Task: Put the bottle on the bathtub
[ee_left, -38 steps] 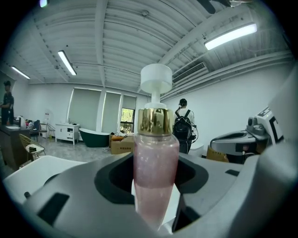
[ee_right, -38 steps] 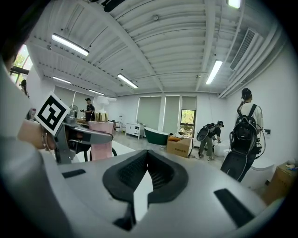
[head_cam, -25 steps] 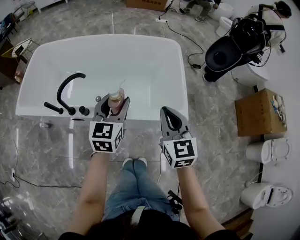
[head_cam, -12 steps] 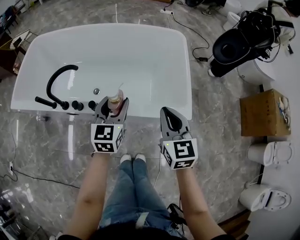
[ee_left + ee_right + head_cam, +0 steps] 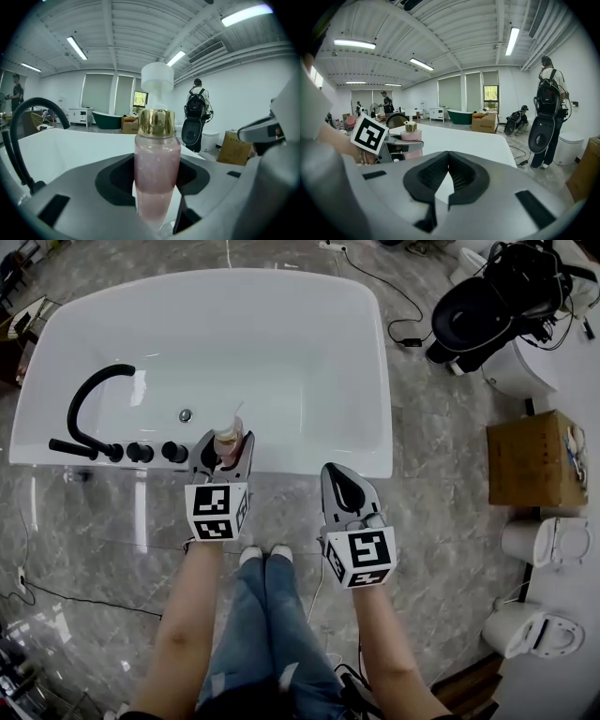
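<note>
A pink bottle (image 5: 157,173) with a gold collar and a white cap stands upright between the jaws of my left gripper (image 5: 225,448), which is shut on it. In the head view the pink bottle (image 5: 229,439) hangs over the near rim of the white bathtub (image 5: 309,457), just right of the black tap knobs. My right gripper (image 5: 343,486) is shut with nothing in it and sits a little in front of the tub's near rim, to the right. From the right gripper view the bottle (image 5: 411,133) shows at the left, beside the left gripper's marker cube.
A black curved faucet (image 5: 86,399) and its knobs (image 5: 141,452) stand on the tub's near left rim. A drain (image 5: 186,415) lies in the basin. A cardboard box (image 5: 536,460), toilets (image 5: 534,542) and a black device (image 5: 489,306) stand at the right. A cable (image 5: 56,604) crosses the marble floor.
Both grippers have sunk toward the tub's near rim, the left one carrying the bottle with it. The tub has slid up and grown in the head view.
</note>
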Demonstrator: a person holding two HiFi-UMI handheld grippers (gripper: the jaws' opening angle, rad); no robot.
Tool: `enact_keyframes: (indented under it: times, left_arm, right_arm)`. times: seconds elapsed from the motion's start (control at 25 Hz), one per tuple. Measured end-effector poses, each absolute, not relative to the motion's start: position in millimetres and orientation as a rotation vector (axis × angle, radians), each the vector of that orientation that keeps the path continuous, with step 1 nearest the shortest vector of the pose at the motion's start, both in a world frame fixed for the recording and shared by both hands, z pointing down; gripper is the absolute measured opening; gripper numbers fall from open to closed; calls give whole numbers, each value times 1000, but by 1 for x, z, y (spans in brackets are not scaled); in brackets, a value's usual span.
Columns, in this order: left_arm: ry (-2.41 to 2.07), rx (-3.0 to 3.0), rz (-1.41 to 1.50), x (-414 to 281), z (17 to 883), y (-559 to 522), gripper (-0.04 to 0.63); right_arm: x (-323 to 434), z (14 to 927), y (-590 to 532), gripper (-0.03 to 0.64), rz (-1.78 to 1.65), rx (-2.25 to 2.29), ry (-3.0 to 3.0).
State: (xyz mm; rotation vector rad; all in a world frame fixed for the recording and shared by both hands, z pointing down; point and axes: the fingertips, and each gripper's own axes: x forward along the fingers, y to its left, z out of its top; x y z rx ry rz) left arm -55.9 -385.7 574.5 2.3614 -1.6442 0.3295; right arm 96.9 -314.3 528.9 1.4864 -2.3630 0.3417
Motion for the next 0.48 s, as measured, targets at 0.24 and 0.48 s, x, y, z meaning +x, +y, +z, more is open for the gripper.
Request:
enact_keyframes:
  times: [0.24,0.48]
  left_arm:
    - [-1679,2345,379,-57,611,-398,218]
    - [-1735,2359,373,-54,629,-406,218]
  right_arm:
    - [97,562,-320,15,368,1481,-2348]
    - [95,589,-317,15,397,1468,-2341]
